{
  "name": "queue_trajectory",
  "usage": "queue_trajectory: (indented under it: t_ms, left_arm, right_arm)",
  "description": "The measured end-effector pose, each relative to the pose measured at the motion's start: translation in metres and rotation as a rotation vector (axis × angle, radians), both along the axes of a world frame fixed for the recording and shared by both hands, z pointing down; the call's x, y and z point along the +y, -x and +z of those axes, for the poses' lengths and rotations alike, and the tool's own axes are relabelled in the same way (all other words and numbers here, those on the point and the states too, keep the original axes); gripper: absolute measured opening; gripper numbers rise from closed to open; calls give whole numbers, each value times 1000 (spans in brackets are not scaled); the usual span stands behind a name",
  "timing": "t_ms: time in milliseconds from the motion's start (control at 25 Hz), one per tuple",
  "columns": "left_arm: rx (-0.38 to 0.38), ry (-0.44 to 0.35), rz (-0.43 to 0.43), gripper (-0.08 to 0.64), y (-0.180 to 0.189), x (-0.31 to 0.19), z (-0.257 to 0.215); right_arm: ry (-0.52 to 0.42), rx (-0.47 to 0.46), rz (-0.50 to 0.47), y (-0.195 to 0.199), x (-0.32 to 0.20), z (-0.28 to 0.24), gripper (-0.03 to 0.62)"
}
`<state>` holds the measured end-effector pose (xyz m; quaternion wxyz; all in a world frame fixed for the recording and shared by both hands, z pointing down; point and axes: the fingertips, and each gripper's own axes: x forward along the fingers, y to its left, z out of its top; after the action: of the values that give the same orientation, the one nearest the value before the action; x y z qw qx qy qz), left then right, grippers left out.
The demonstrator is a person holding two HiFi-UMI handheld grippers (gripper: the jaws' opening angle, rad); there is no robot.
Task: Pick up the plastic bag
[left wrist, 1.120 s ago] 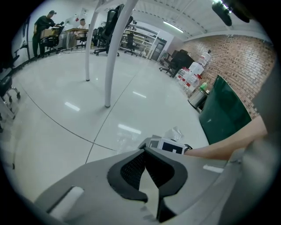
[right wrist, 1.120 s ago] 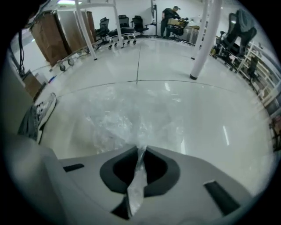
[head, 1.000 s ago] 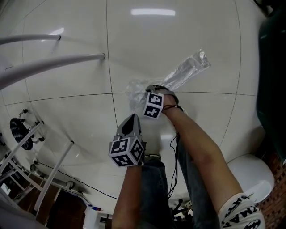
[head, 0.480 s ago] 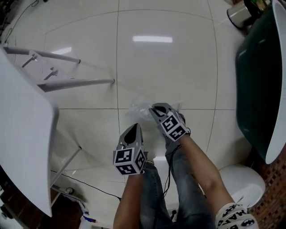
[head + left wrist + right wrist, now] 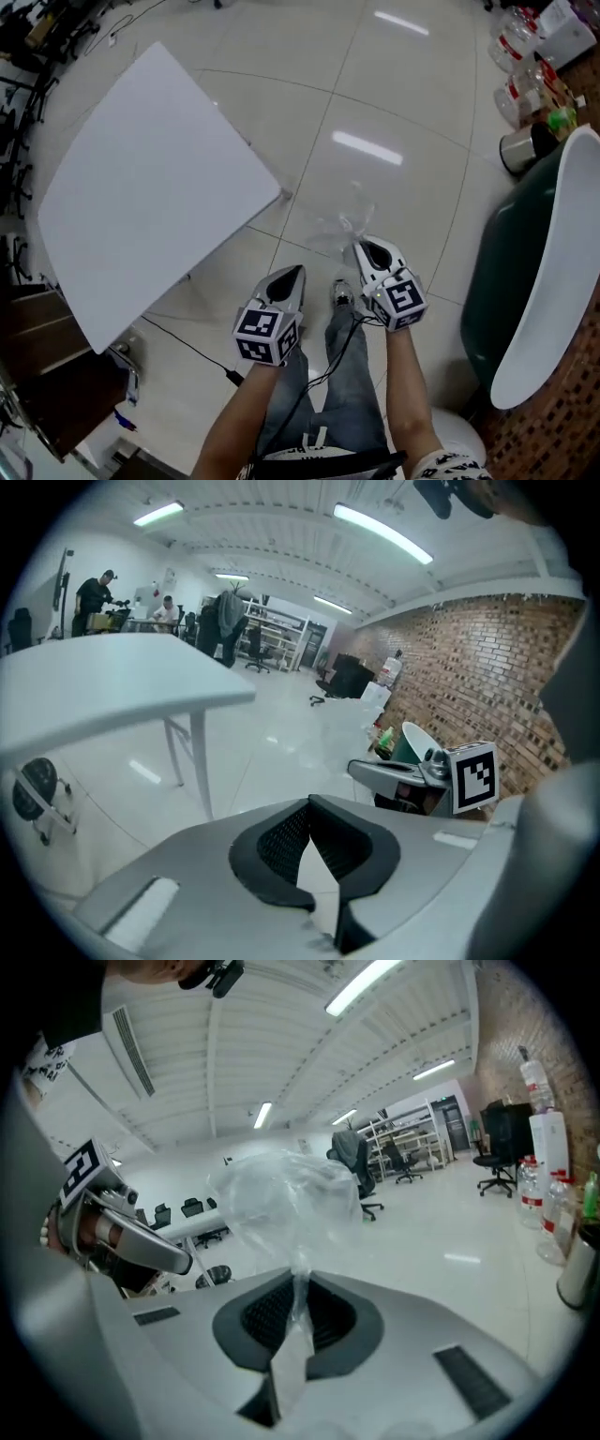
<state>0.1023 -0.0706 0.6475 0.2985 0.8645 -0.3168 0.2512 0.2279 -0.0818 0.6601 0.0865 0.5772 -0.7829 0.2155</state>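
**Bag pinched in right jaws, clear of the floor**

Right gripper (image 5: 364, 249): jaws pressed together on a thin, twisted neck of the plastic bag (image 5: 342, 217). In the right gripper view the film runs straight down between the two dark pads. The rest of the bag (image 5: 281, 1194) balloons out just past the tips.

Where the bag is: directly ahead of the right jaws, touching them at the neck only. Its long axis carries on along the line of the jaws, pointing away from me. It hangs in the air over the tiled floor (image 5: 394, 103). Nothing under it touches it that I can see. I judge the lift itself as done or nearly so.

Left gripper (image 5: 298, 272): jaws together at the tips, nothing between them. It sits just beside the right one, on its left and a little further back. The bag lies forward and to the right of it, so the right hand is the nearer and already has it.

Surroundings: white table (image 5: 150, 197) off to the left, green tub (image 5: 497, 272) to the right, both well apart from the bag.

Judgement for the next move: the grip is on a narrow twist of slippery film. I would hold the pinch firm and keep the bag's bulk ahead of the tips. The main risk is the neck sliding out.
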Motion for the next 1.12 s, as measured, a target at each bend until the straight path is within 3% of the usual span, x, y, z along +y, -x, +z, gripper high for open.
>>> queue_trajectory:
  t_ms: [240,560,840,1120]
  left_arm:
    - [62,-101,-154,2,41,-22,-108]
    - [97,-262,-389,2,160,-29,-219]
    - [96,-344,-562,2,269,-5,-262]
    - [109,-387,-622,2,339,6,-287]
  right_arm:
    - [-87,27,-105,22,-19,-127,14]
    - [-178,74,-210,85,-30,-250,14]
    - [-225,76,-268,154,-31,-322,14]
    - [-286,80,-285,208,-36,-359,14]
